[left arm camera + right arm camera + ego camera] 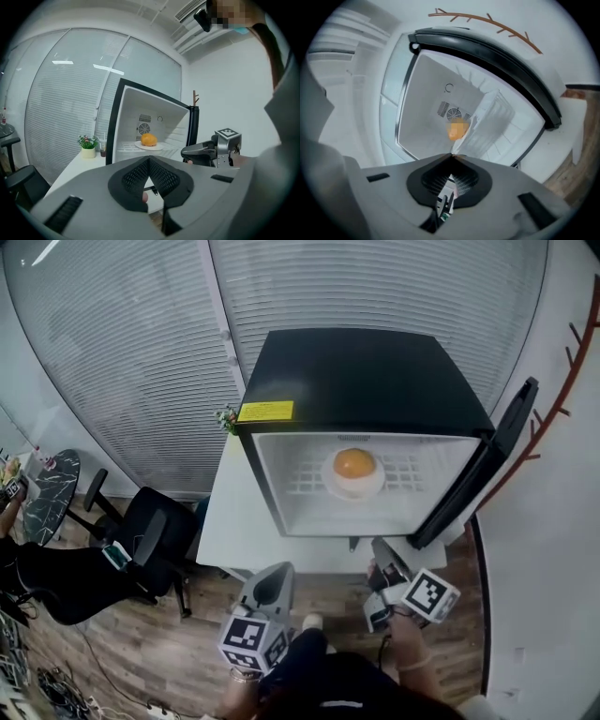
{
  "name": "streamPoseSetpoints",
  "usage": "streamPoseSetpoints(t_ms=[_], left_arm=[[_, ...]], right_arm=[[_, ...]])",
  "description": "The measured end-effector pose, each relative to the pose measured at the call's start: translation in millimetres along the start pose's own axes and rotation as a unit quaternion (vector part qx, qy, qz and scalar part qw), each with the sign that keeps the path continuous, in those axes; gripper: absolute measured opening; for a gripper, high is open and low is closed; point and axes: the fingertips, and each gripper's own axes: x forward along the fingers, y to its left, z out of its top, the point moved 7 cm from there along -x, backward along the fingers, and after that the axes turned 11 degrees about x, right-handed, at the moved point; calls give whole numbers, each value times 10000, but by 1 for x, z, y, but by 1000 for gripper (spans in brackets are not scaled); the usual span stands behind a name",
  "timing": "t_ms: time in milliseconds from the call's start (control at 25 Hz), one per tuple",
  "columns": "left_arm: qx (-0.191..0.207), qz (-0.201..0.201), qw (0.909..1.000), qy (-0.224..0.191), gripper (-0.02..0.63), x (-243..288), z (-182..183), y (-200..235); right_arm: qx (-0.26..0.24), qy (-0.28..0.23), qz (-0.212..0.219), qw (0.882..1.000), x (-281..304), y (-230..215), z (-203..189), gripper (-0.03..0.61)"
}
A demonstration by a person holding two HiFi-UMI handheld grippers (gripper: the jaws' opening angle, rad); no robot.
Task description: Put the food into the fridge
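The round orange food (354, 463) sat on a shallow white plate (330, 486), on the wire shelf (409, 472) inside the open black fridge (366, 381) that stood on the white desk (234, 521). It looked light and possibly soft, and the plate stiff, smooth and breakable, so any hold would be best taken on the plate's near rim, kept level. Both tongs hung well clear in front of the opening, the left tongs (149, 158) and the right tongs (453, 154) each pinched together on nothing, with the food straight ahead of them.
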Motion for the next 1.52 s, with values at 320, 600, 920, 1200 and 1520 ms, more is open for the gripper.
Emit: streamPoseSetpoints(t_ms=[320, 600, 920, 1200, 1520], left_arm=[[31, 134, 9998, -118, 3, -25, -4, -22], [117, 179, 9997, -104, 3, -43, -9, -40], [243, 111, 9996, -117, 3, -46, 1, -55], [347, 86, 9993, -85, 3, -41, 3, -60], [387, 48, 9992, -56, 3, -41, 0, -66]], right_arm=[[-1104, -119, 332, 9933, -32, 21, -19, -6], [-1727, -183, 343, 9842, -56, 31, -26, -6], [-2899, -601, 210, 9549, -77, 41, -24, -6], [-3349, -815, 8, 9387, -84, 44, -20, -6], [-3653, -868, -110, 9267, -88, 43, -23, -6]])
